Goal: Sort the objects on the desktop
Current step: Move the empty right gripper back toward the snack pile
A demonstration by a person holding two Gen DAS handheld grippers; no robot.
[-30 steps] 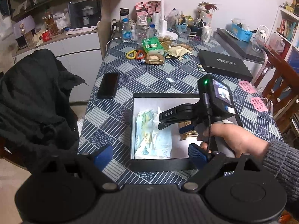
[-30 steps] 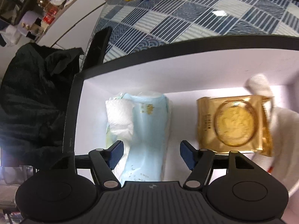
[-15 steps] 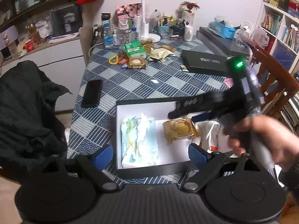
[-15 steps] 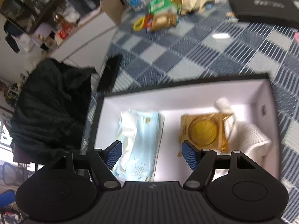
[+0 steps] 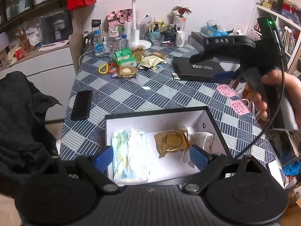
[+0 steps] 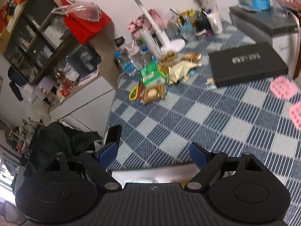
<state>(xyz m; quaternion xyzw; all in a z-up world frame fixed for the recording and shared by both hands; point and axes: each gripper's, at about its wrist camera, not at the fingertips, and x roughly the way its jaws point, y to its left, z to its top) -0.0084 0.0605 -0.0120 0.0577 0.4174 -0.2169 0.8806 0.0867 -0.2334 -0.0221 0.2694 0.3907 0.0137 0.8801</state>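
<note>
Left gripper [image 5: 151,157] is hanging open and empty over the open box [image 5: 212,116], where a gold packet [image 5: 172,140] is lying beside a tissue pack [image 5: 129,150]. Right gripper [image 6: 153,155] is opening, nothing between its jaws; farther off, another gold packet [image 6: 153,94] is sitting by a green box [image 6: 151,74].

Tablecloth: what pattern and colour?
Blue and pale grey checks with stripes on the tablecloth; clearest in the left wrist view.

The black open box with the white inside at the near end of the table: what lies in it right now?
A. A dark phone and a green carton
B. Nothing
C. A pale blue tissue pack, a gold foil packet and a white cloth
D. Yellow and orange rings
C: the left wrist view shows the pale blue tissue pack, the gold foil packet and the white cloth inside the black open box.
</note>
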